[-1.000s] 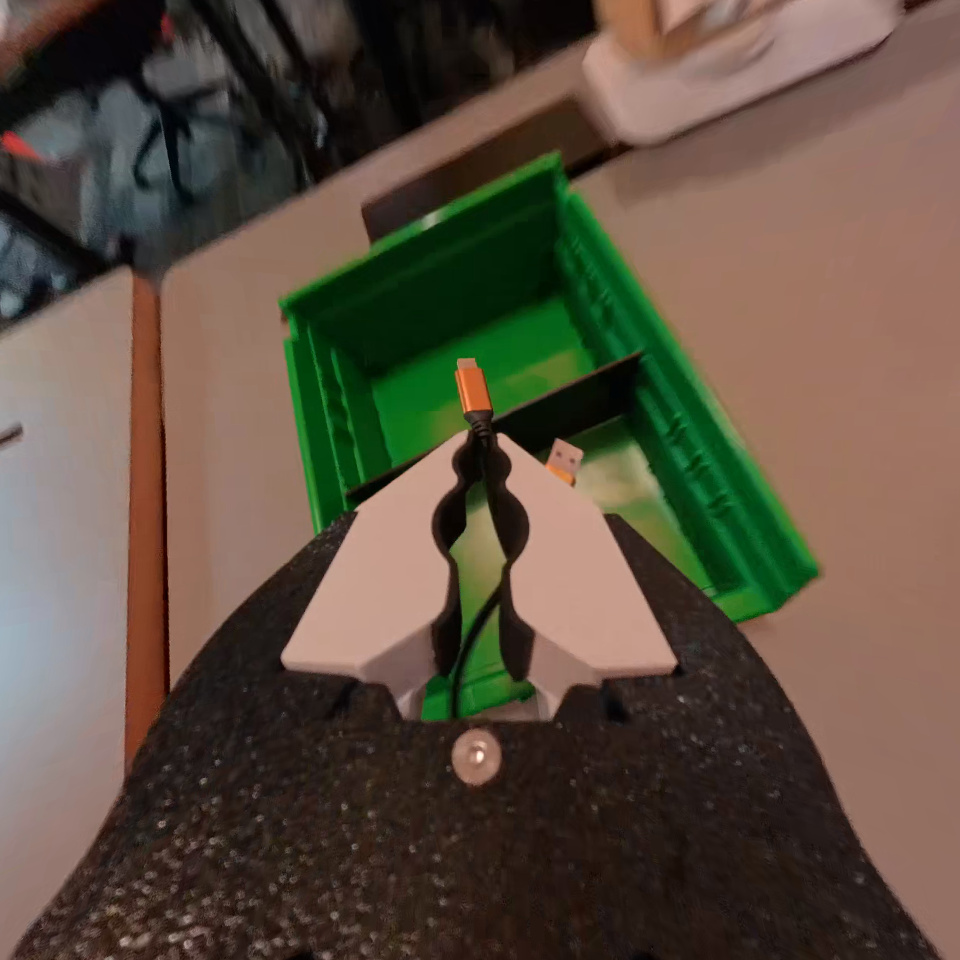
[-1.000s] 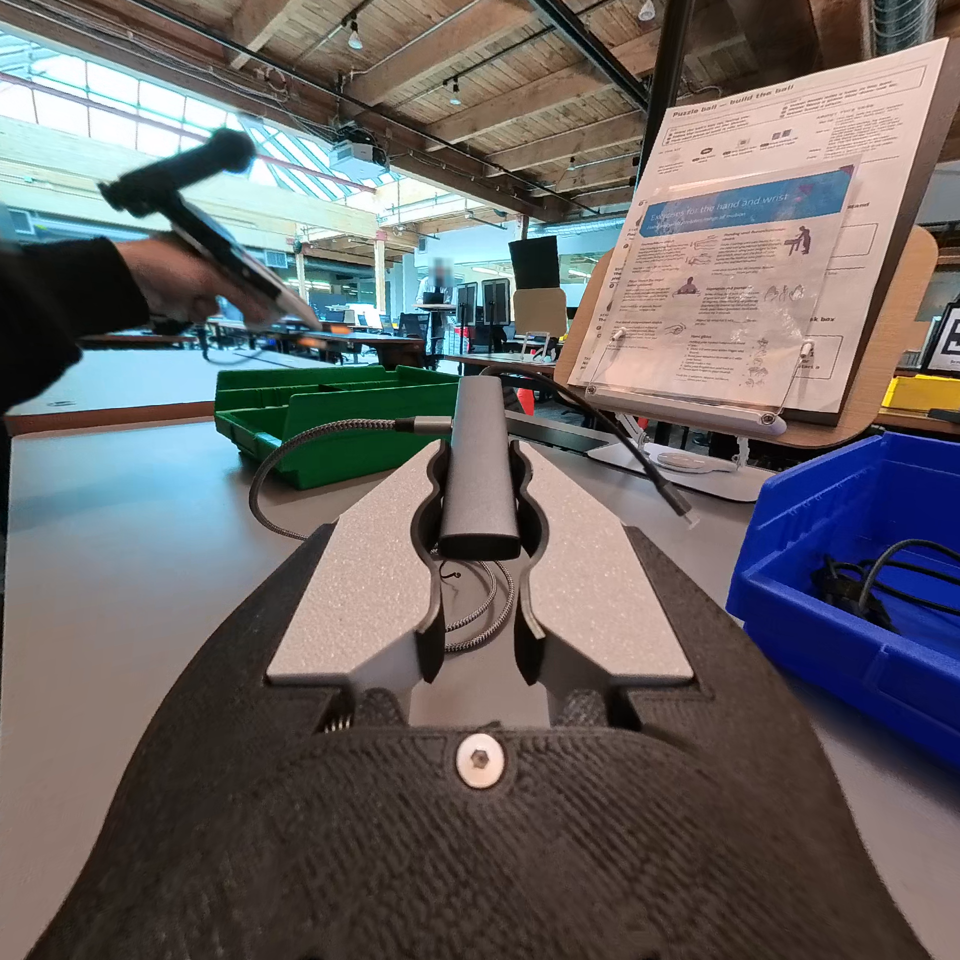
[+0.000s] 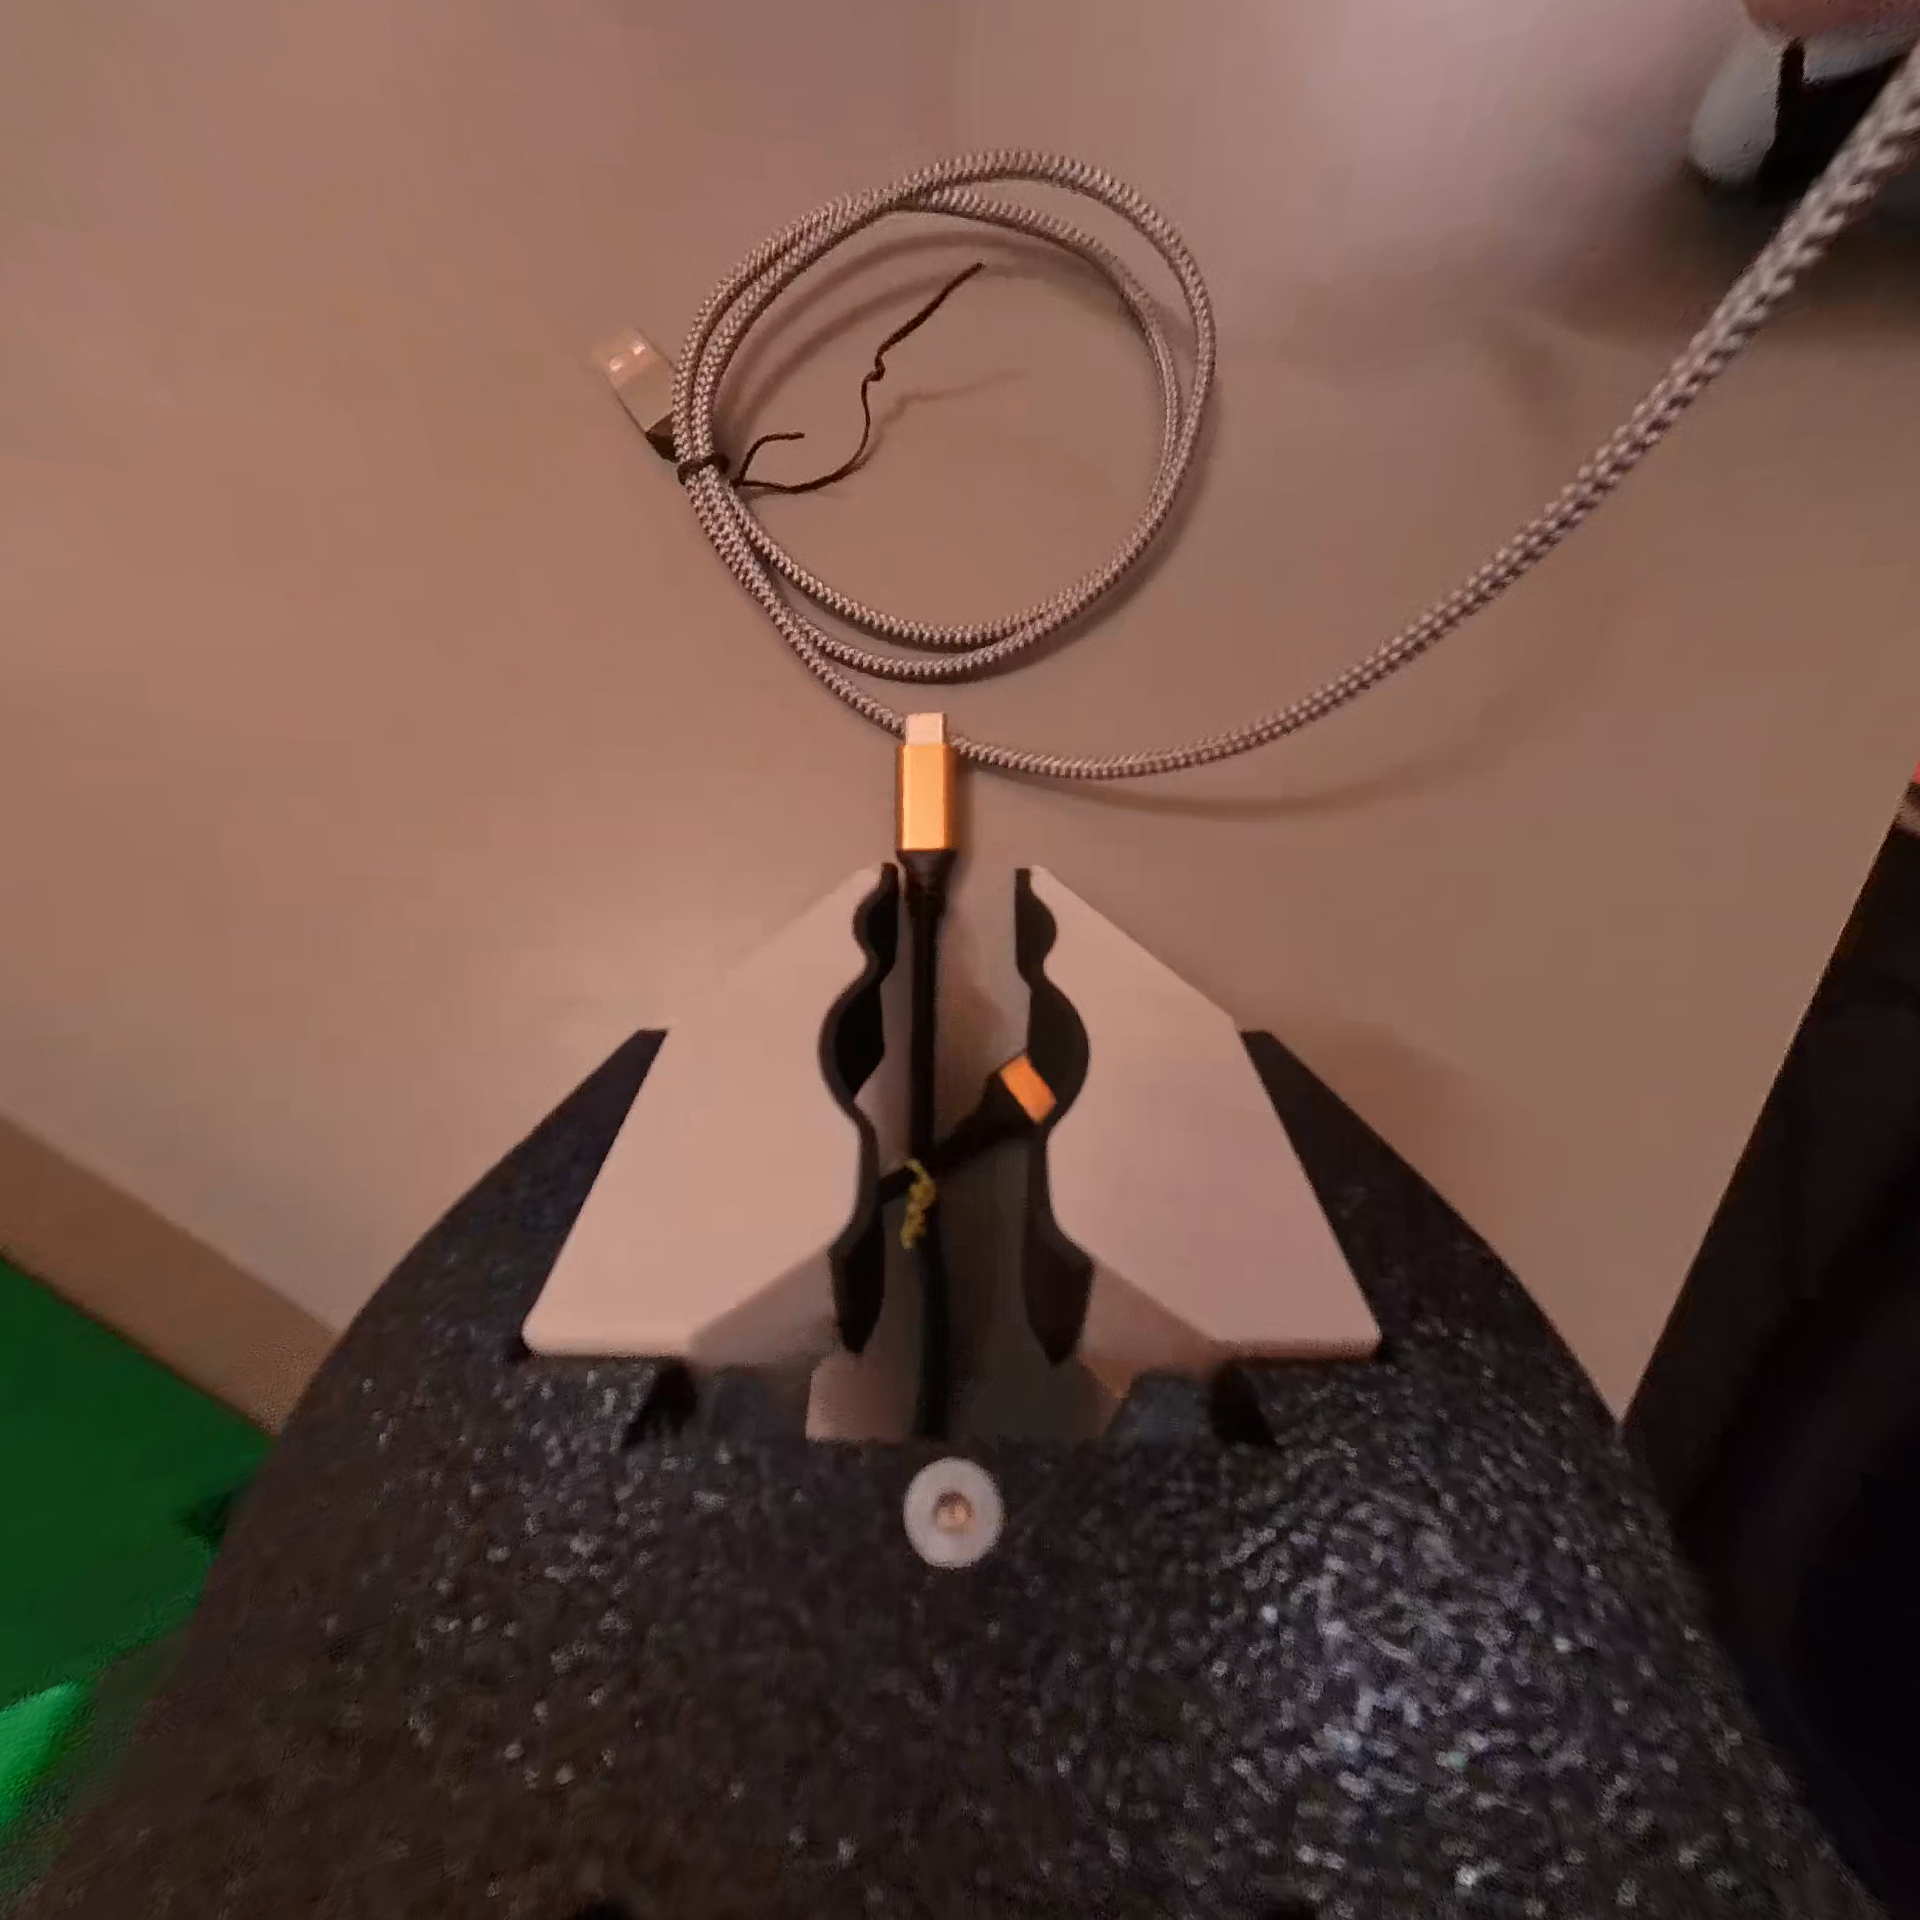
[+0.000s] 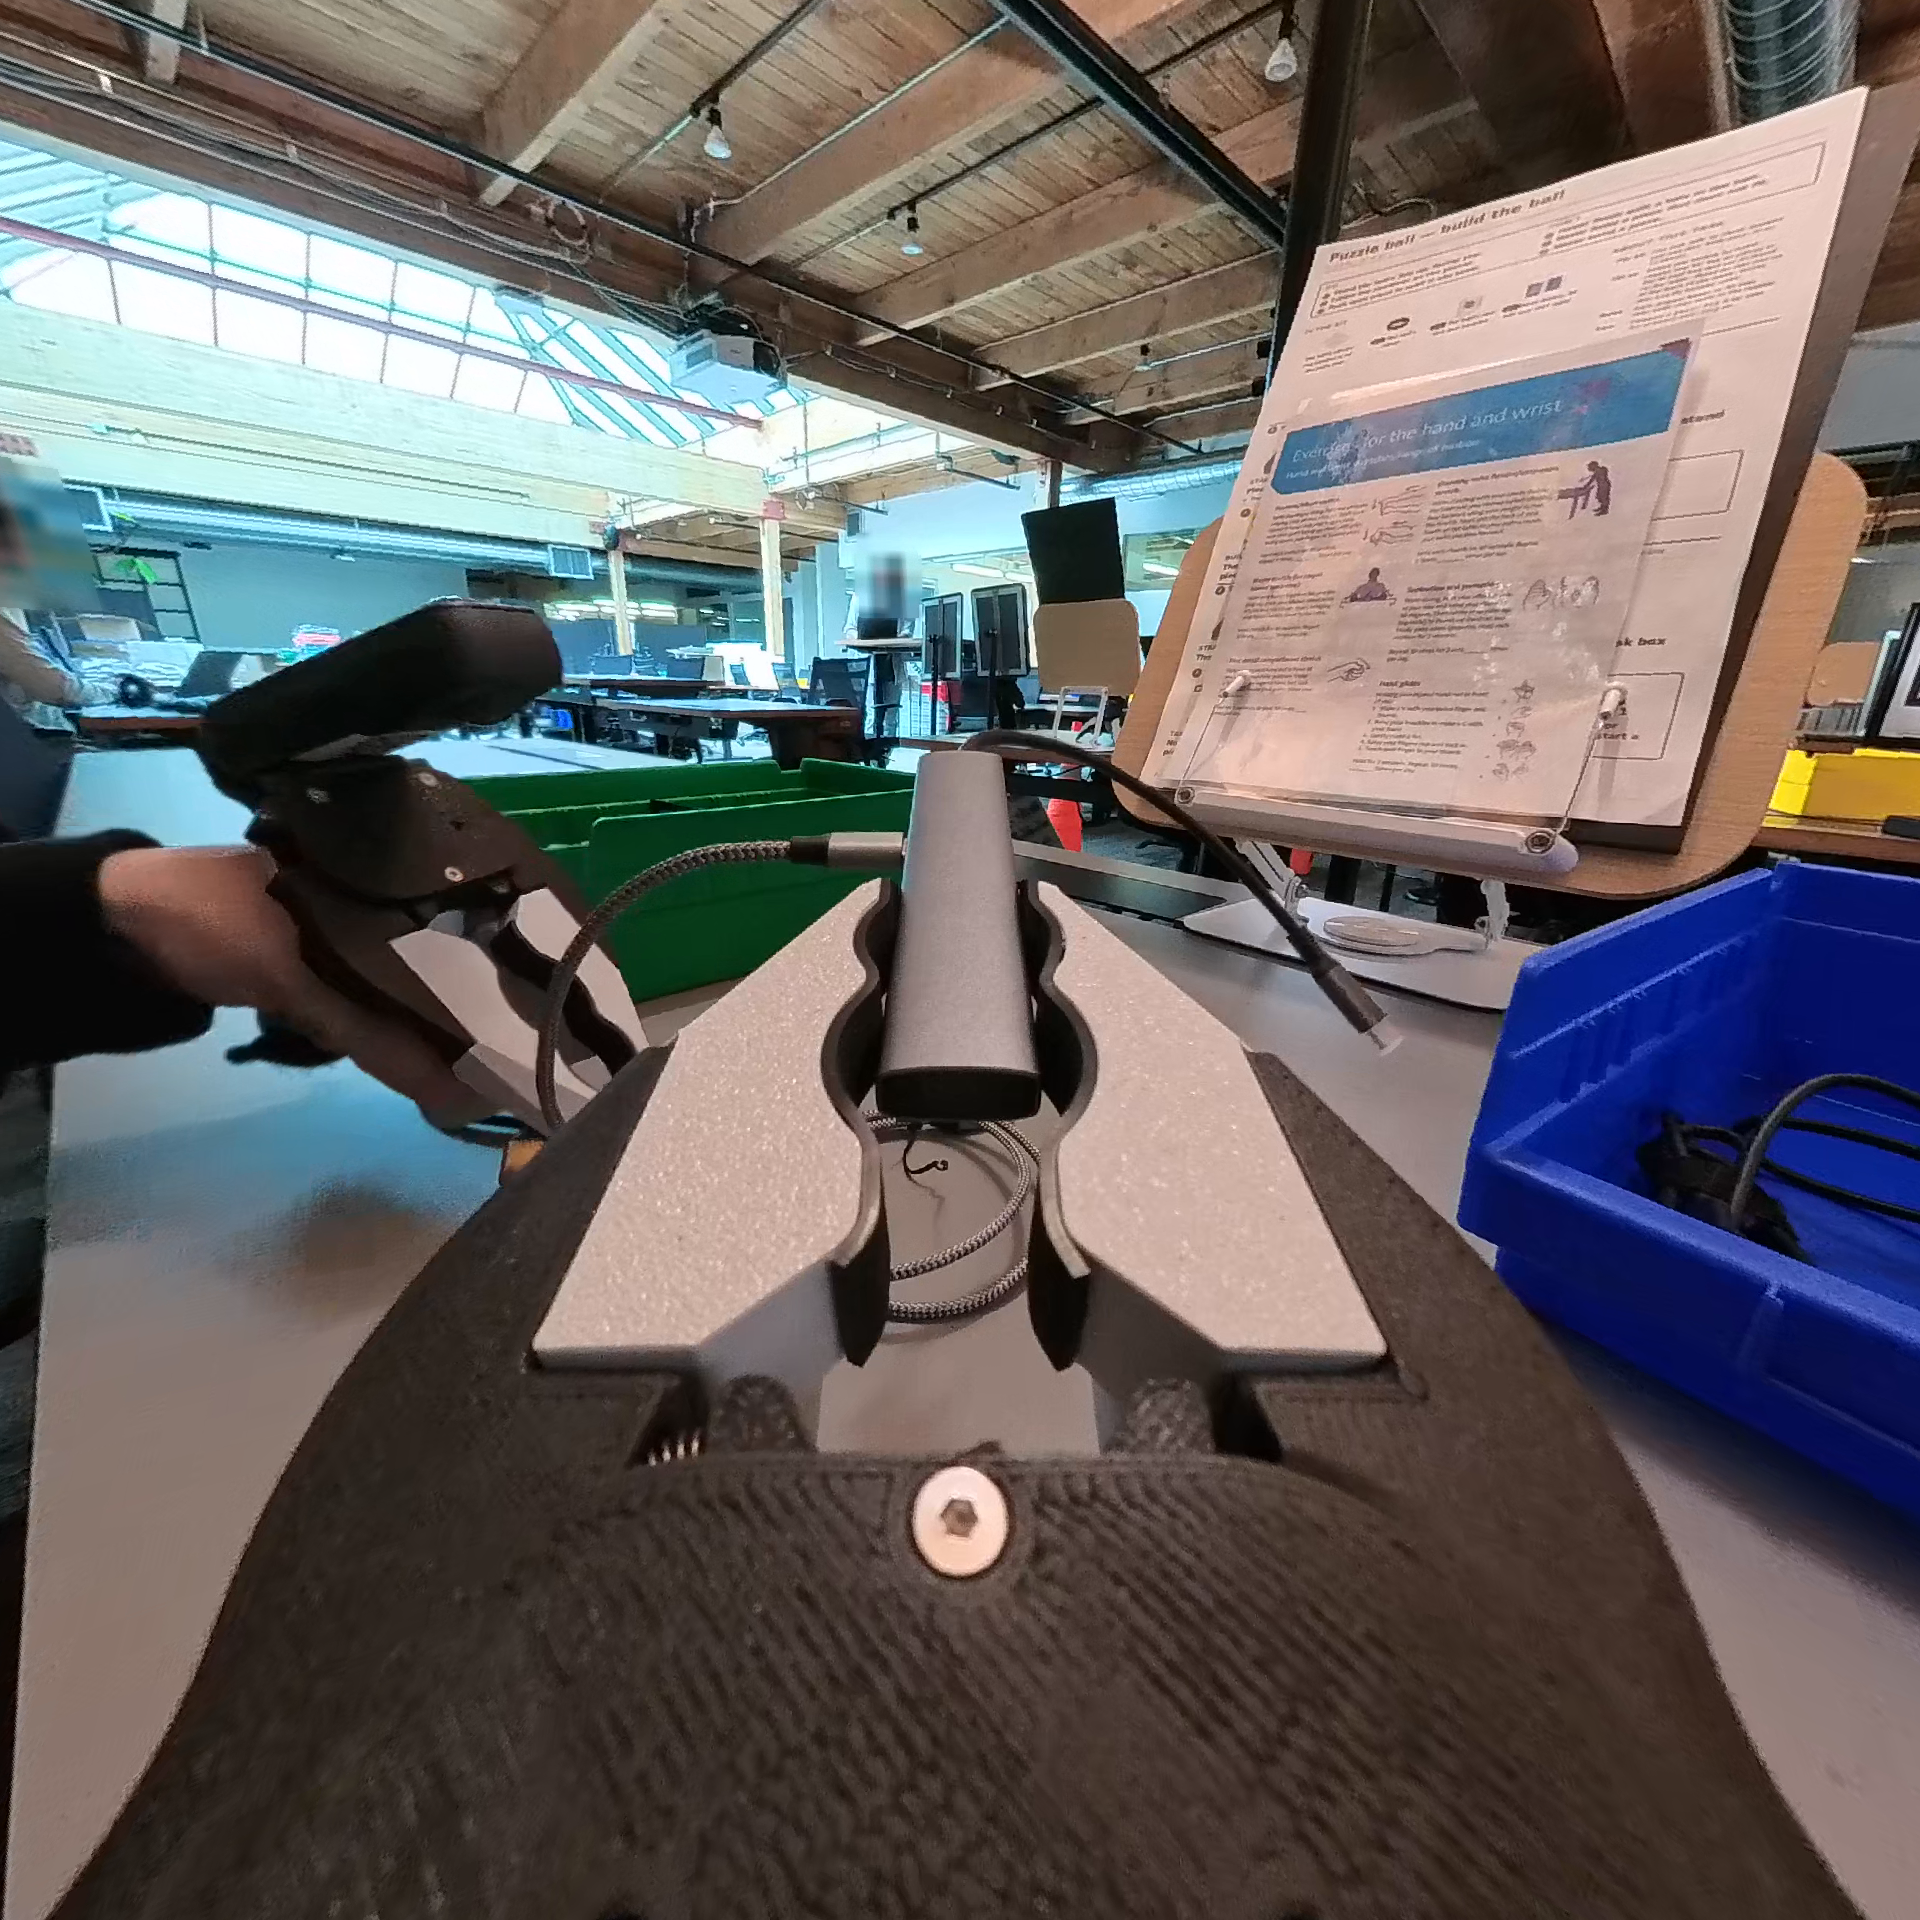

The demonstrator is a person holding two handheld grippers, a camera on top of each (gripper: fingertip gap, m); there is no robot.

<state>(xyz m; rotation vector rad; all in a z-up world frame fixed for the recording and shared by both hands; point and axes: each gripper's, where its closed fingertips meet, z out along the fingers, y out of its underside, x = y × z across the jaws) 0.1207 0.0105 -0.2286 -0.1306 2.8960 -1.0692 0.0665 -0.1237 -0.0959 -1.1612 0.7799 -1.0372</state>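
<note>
left gripper (image 3: 948,883): grey wedge fingers with wavy black inner edges, spread apart over the tabletop. a thin black cable (image 3: 925,1039) lies in the gap, close to the left finger; cannot tell whether it touches. its orange metal plug (image 3: 925,781) sticks out past the fingertips, upright in the frame. a second orange plug (image 3: 1023,1091) sits low in the gap by the right finger, with a yellow tie (image 3: 914,1210) where the black strands cross. the same gripper shows in the right wrist view (image 4: 561,1023), held in a hand (image 4: 208,935) in a dark sleeve, tips angled down at the table (image 4: 260,1299).

green bin (image 4: 665,862): ribbed plastic, behind the left gripper; a blurred green patch at the lower left of the left wrist view.

braided cable (image 3: 1039,416): grey woven sheath, coiled in a loose double ring flat on the matte table, bound with a dark frayed thread; pale connector at the left of the coil. one run rises toward the upper right.

right gripper (image 4: 961,904): speckled grey fingers pinching a hub (image 4: 956,935), a smooth dark grey metal bar with rounded edges, standing between the tips. the braided cable plugs into its left side; a thinner dark lead arcs off its top to the right, end free.

right of it: a tilted wooden stand (image 4: 1766,665) with printed sheets, then a blue bin (image 4: 1714,1091) holding black cables.
</note>
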